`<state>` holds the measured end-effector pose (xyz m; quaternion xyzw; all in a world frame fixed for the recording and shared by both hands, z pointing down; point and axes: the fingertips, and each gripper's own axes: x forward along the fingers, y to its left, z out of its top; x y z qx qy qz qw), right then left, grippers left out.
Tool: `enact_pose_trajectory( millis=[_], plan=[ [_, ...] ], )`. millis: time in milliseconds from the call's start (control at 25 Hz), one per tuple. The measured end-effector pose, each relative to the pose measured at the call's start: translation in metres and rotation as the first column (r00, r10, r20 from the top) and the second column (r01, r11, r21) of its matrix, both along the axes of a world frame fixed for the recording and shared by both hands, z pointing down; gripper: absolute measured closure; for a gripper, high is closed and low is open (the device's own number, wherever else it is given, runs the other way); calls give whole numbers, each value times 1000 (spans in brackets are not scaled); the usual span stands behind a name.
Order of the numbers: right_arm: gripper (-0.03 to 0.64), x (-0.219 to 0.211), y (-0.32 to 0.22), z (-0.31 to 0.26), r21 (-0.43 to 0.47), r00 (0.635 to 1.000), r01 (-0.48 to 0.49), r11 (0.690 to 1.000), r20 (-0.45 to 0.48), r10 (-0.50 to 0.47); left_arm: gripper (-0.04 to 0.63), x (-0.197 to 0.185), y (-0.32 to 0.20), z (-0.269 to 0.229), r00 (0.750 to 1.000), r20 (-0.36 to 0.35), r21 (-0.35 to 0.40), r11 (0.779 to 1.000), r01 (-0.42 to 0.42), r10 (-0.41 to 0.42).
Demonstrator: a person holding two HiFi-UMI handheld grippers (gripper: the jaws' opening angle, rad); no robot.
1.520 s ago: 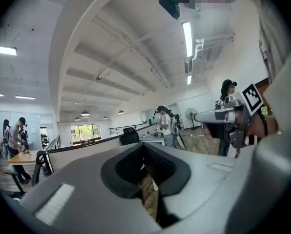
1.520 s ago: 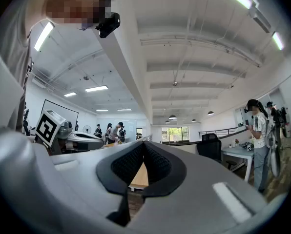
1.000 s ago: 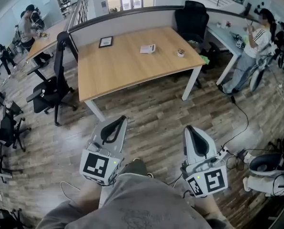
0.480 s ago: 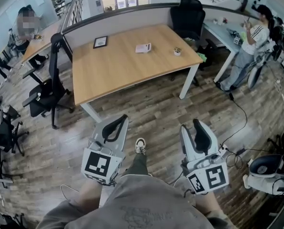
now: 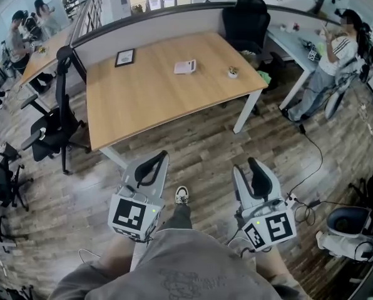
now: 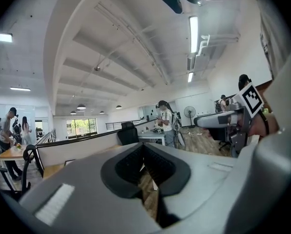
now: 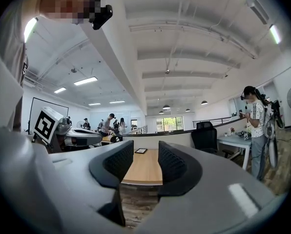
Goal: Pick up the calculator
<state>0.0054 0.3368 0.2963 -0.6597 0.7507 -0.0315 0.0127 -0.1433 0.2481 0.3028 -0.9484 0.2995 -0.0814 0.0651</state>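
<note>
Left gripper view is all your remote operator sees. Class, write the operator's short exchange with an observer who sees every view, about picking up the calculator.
Operator: Where is the calculator?
Observer: On the wooden desk, toward its far side, between a picture frame and a small pot.
Operator: Is the right gripper ready?
Observer: Its jaws stand apart with nothing between them.

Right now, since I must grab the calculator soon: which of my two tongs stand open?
The right tongs: their pads stand well apart, with the wooden desk showing between them. The left tongs are shut, tips touching.
</note>
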Motion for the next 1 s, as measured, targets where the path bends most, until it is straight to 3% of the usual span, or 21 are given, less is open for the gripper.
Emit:
enact_pose_trajectory(
  millis=[120,600,1000],
  plan=[
    [476,8,-37,3,-38,1000,-2,999,0,2,594,9,-36,1,1000,1,-37,999,-4,4],
    [476,22,-195,18,-117,999,3,993,45,2,594,27,-186,1,999,20,-48,998,-37,38],
    [476,28,-280,19,-117,998,14,993,66,-7,594,25,-262,8,999,32,-61,998,-24,26]
  ],
)
